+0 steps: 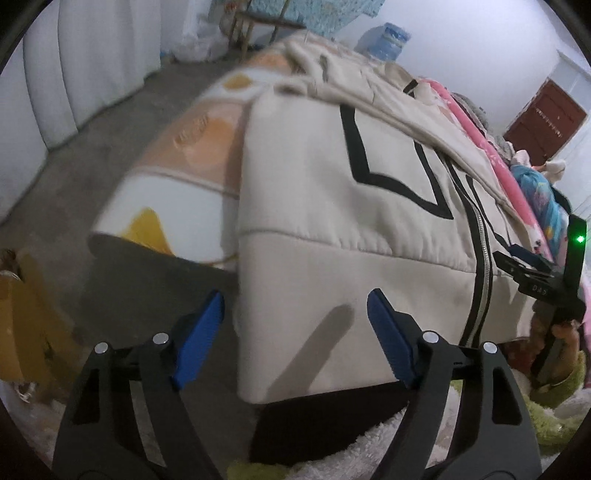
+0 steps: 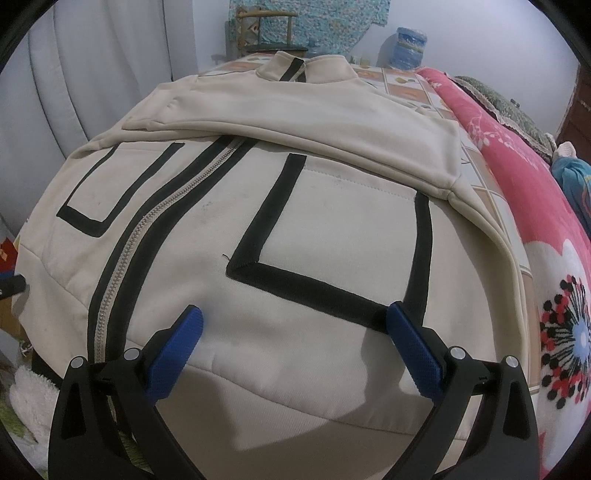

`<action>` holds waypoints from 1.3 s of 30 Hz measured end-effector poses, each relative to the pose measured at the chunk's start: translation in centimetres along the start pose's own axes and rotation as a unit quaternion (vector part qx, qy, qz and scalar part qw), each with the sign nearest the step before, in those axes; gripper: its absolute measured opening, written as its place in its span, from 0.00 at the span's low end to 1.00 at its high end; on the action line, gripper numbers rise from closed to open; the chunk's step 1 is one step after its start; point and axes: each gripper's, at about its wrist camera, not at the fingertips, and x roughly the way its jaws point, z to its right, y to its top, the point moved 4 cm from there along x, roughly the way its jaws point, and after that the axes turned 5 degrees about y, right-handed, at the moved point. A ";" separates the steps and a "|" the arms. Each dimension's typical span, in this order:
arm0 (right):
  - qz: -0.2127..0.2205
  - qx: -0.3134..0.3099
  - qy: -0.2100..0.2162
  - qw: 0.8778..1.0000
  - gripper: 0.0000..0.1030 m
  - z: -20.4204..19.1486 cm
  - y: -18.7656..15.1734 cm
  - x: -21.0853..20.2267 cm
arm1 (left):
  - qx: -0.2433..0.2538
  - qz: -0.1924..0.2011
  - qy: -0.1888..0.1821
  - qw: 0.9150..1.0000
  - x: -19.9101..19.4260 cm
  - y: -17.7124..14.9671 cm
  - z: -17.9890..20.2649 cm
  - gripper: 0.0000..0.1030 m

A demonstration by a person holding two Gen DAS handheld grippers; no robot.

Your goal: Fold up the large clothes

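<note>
A cream zip-up jacket (image 2: pixel 317 229) with black trim and a silver zipper (image 2: pixel 122 266) lies front-up on a bed, its hem toward me. One sleeve (image 2: pixel 303 122) is folded across the chest. It also shows in the left wrist view (image 1: pixel 317 206). My left gripper (image 1: pixel 295 306) is open, its blue fingers either side of the hem's left corner. My right gripper (image 2: pixel 295 325) is open above the hem, right of the zipper. The right gripper's body shows in the left wrist view (image 1: pixel 543 288).
The bed has an orange-patterned sheet (image 1: pixel 207 129). A pink floral blanket (image 2: pixel 535 206) lies along the right. A grey floor (image 1: pixel 110 122) and white curtain (image 1: pixel 55 74) are left. A water jug (image 2: pixel 410 48) and chair (image 2: pixel 266 26) stand behind.
</note>
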 end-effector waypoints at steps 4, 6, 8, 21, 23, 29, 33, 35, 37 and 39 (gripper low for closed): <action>0.000 0.001 0.000 1.000 0.94 0.0 -0.1 0.0 | -0.014 -0.012 -0.013 1.000 1.3 -0.1 0.2 0.61; -0.001 0.003 0.003 1.000 0.94 0.1 -0.1 -0.2 | -0.010 -0.013 -0.009 1.000 1.3 -0.3 0.4 0.54; -0.002 0.006 0.010 1.000 0.94 0.3 -0.3 -0.5 | -0.001 -0.008 -0.001 1.000 1.0 -0.5 0.8 0.48; -0.012 0.070 0.018 0.997 0.89 5.1 -6.6 -7.4 | 0.140 0.007 0.158 0.978 -0.5 -1.0 4.3 0.27; -0.018 0.092 0.017 0.995 0.87 6.0 -7.8 -8.0 | 0.150 0.006 0.168 0.974 -0.5 -1.0 4.5 0.27; -0.032 0.158 0.025 0.987 0.80 8.3 -10.1 -8.1 | 0.165 0.006 0.184 0.969 -0.6 -1.3 4.8 0.27; -0.043 0.189 0.046 0.980 0.69 8.8 -11.0 -7.1 | 0.167 0.002 0.194 0.967 -0.6 -1.5 4.9 0.27; -0.049 0.196 0.055 0.978 0.65 8.9 -11.2 -6.7 | 0.168 -0.001 0.200 0.965 -0.6 -1.5 5.1 0.27; -0.054 0.199 0.059 0.977 0.60 8.8 -11.4 -6.4 | 0.169 -0.002 0.204 0.964 -0.6 -1.5 5.2 0.27; -0.061 0.199 0.060 0.976 0.53 8.8 -11.6 -6.1 | 0.170 -0.003 0.209 0.963 -0.6 -1.6 5.3 0.27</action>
